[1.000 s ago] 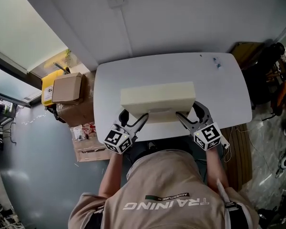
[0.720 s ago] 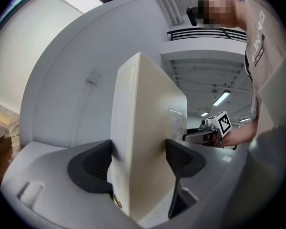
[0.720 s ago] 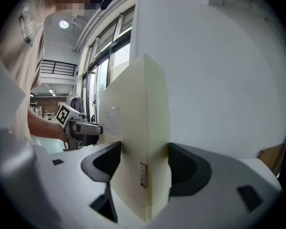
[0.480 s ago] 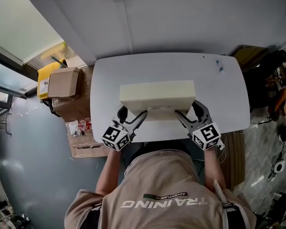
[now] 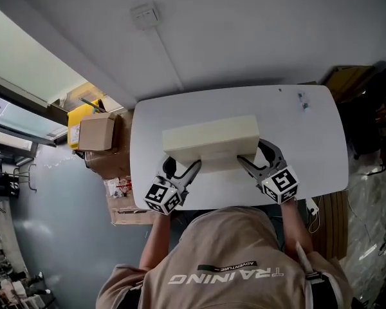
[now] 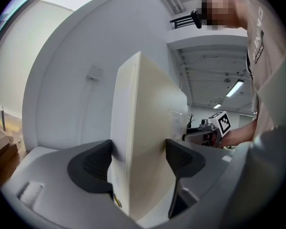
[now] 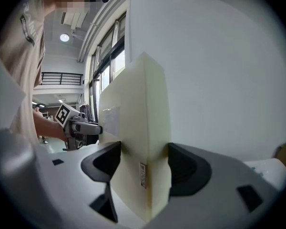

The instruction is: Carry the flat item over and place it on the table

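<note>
A flat cream-coloured slab (image 5: 210, 141) hangs level over the white table (image 5: 309, 140), held by its near edge at both ends. My left gripper (image 5: 182, 167) is shut on the slab's near left corner, and my right gripper (image 5: 251, 158) is shut on its near right corner. In the left gripper view the slab (image 6: 143, 137) stands edge-on, pinched between both dark pads (image 6: 91, 166). The right gripper view shows the slab (image 7: 138, 142) squeezed the same way between the pads (image 7: 187, 168), with a small label on its edge.
A cardboard box (image 5: 93, 131) and a yellow container (image 5: 74, 118) sit on the floor left of the table. More cartons (image 5: 119, 198) lie by the table's near left corner. Dark clutter (image 5: 373, 108) fills the floor at the right. A small blue item (image 5: 302, 99) lies on the table's far right.
The head view has shifted, so table and slab sit slightly lower and tilted in frame. Both grippers keep the same hold on the slab over the table.
</note>
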